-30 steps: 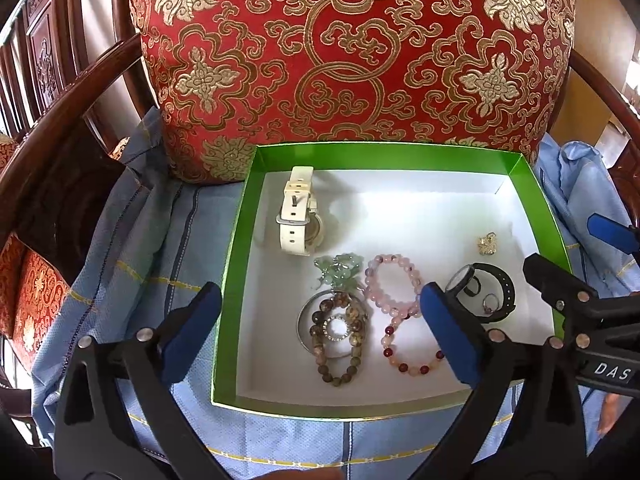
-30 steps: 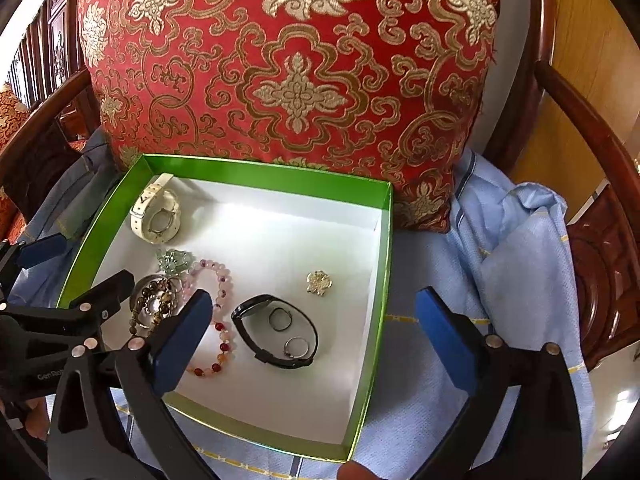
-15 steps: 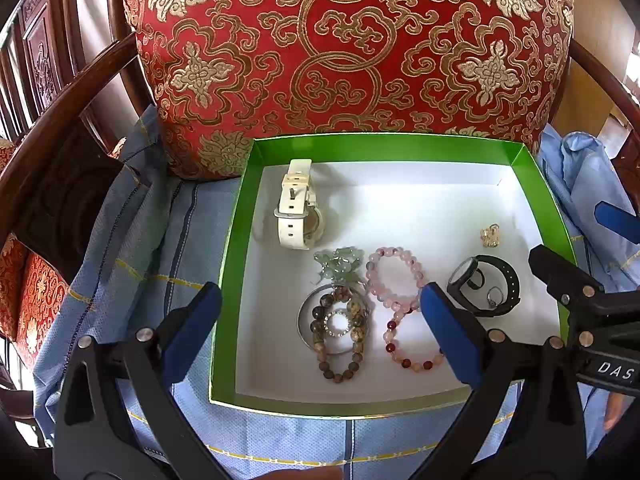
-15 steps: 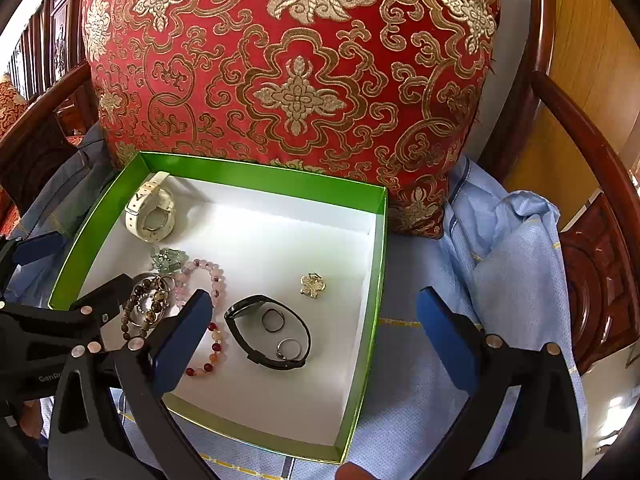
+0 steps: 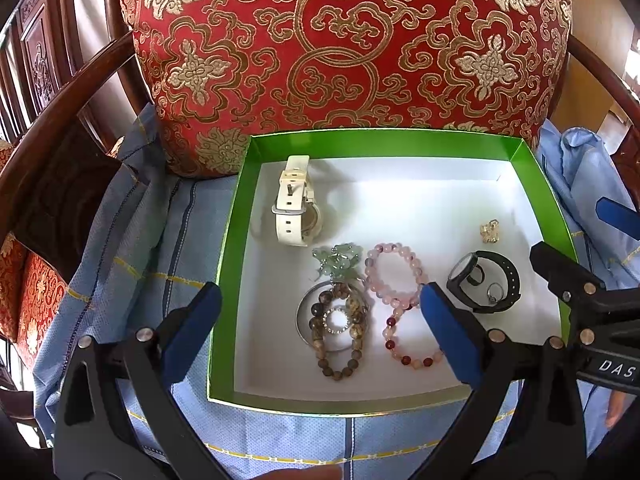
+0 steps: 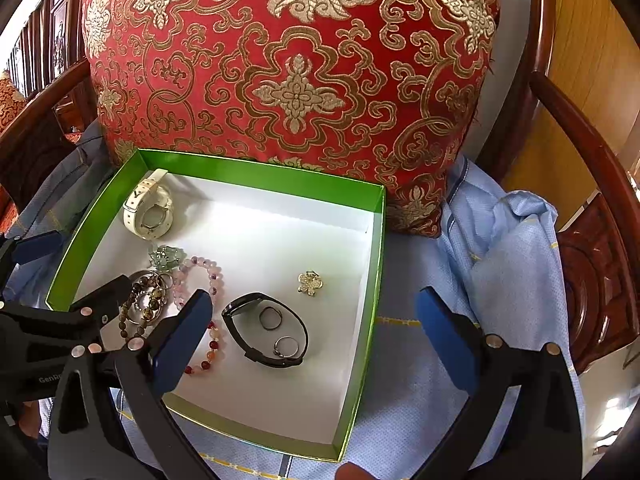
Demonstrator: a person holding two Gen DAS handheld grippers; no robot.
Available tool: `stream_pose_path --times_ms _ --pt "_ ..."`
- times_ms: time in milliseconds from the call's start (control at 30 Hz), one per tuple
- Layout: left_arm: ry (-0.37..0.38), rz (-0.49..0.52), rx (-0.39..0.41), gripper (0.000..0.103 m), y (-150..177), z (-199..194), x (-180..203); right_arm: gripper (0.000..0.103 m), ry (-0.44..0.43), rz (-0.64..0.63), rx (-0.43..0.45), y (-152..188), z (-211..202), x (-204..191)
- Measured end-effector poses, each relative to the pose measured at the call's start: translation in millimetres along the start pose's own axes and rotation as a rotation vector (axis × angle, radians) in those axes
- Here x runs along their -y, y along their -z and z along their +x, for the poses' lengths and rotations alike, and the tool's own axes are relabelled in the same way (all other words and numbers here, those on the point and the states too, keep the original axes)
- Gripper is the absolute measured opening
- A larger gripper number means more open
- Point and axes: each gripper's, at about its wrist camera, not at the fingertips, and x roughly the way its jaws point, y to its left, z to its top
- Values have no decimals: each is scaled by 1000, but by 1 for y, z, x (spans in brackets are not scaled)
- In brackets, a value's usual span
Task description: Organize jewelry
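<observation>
- Left wrist view: the left gripper [image 5: 320, 320] hangs over the near edge of the shallow green-walled cardboard box with a white floor [image 5: 236, 216], its blue-padded fingers [image 5: 448, 332] spread wide with nothing between them.
- All the jewelry visible lies inside that box: a cream-white strap wristwatch [image 5: 294, 210] at the far left, a pale green jade pendant [image 5: 338, 262] just in front of it, a brown wooden-bead bracelet [image 5: 340, 336] lying over a thin silver bangle [image 5: 304, 316], and a pink bead bracelet [image 5: 394, 272] touching a mixed red-and-pink bead bracelet [image 5: 408, 348].
- To the right sit a black band watch [image 5: 486, 280] with two small rings inside its loop and a small gold flower brooch [image 5: 490, 232] set apart.
- Right wrist view: the right gripper [image 6: 312, 328] is also wide open and empty; its left finger is above the box, its right finger [image 6: 444, 332] above the light blue checked cloth [image 6: 512, 272] outside the box wall.
- No piece shows on the cloth in either view, and the red-and-gold brocade cushion [image 6: 296, 80] behind the box carries none.
- Judged from this, gathering looks finished or nearly so; what may remain is only separating the overlapped bracelets on the left, if tidier spacing is wanted.
</observation>
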Motion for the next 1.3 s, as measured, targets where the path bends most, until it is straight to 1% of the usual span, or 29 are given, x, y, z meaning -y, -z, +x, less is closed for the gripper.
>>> stream_pose_path --times_ms 367,1300 --pt "-4 20 7 98 1 -2 0 100 1 3 1 0 -1 1" --pt "9 1 -8 98 0 0 -1 100 8 4 3 1 -2 0"
